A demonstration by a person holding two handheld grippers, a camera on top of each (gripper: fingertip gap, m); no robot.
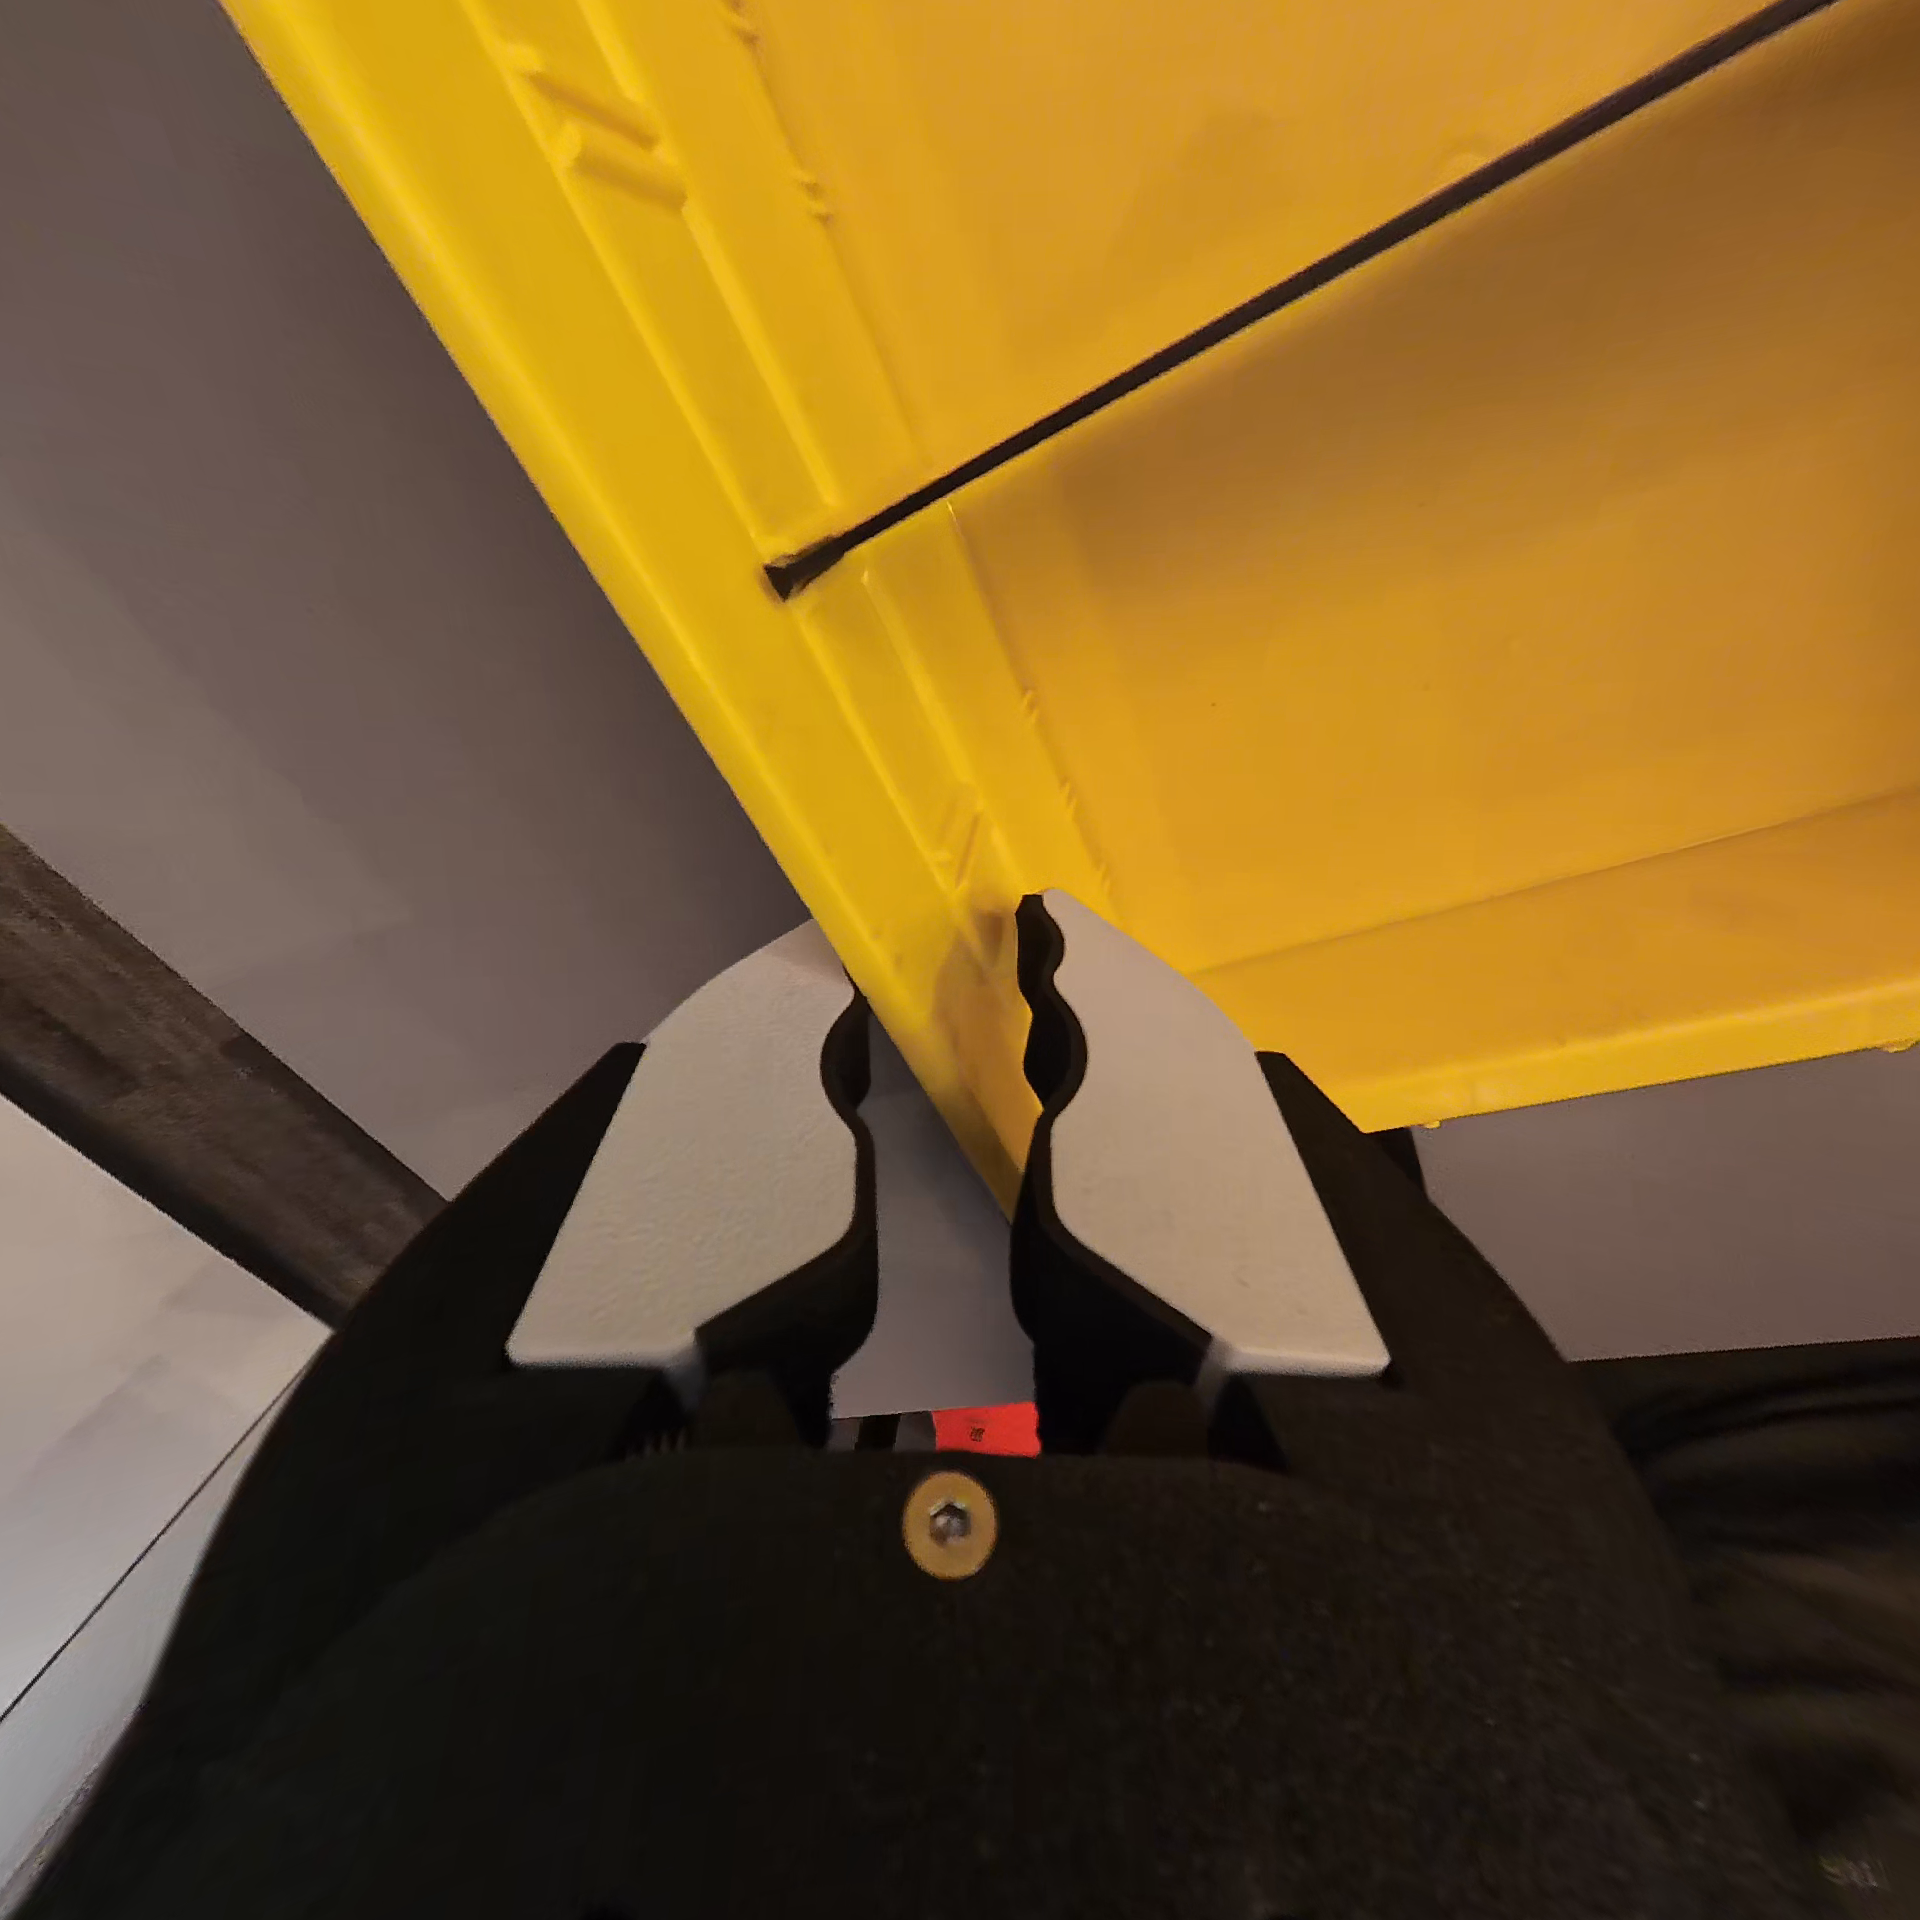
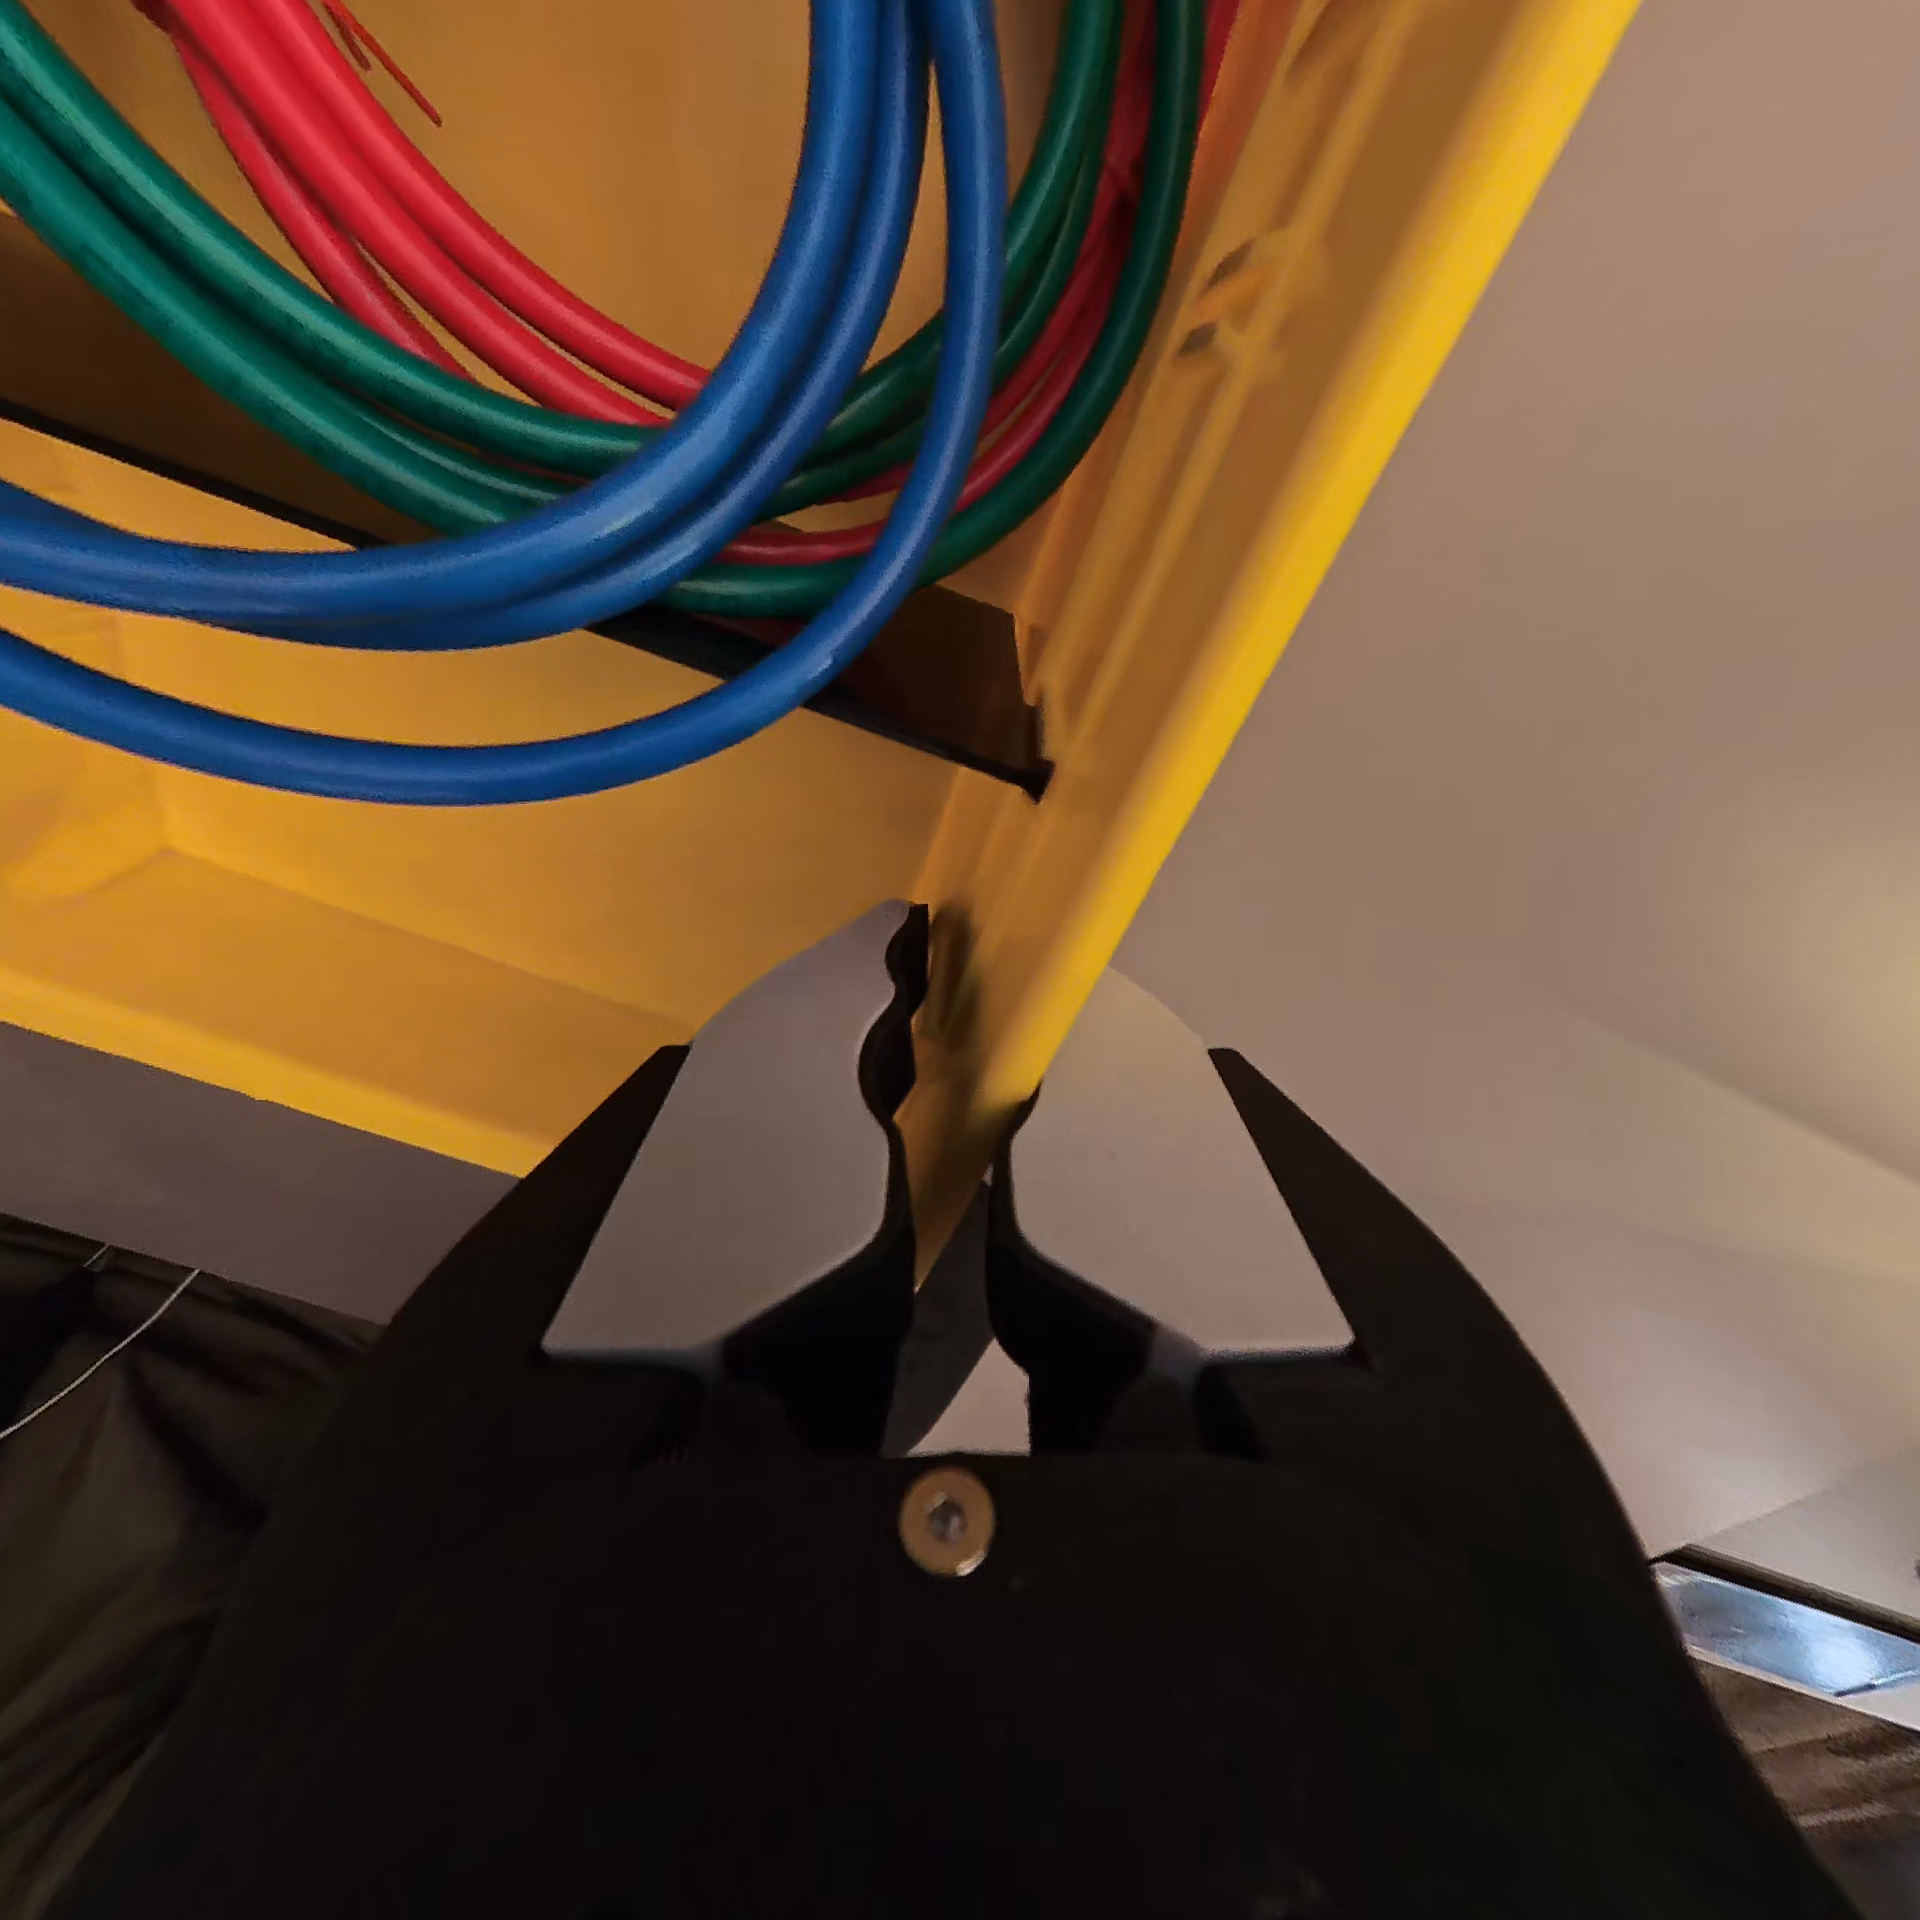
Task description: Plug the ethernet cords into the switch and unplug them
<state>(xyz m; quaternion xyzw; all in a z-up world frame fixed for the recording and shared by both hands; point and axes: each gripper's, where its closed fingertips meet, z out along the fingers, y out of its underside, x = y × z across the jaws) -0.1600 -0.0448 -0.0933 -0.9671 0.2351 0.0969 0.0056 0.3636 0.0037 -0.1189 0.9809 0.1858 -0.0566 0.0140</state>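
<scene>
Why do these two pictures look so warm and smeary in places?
Left wrist view: warm light, yellow plastic bin mostly sharp, its straight edges bowed by the wide lens. Right wrist view: the bin's rim and the coiled blue cables look motion-blurred.

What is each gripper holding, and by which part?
Both hold the yellow bin by its rim: left gripper on the left side wall, right gripper on the right.

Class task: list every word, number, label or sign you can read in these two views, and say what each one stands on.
Red tag behind the left gripper: a small dark printed mark, too small to read.
Yellow bin, along its rim: raised moulded marks, blurred, not readable.
Coloured cords in the bin: no print visible.
No text can be read in either view.
</scene>
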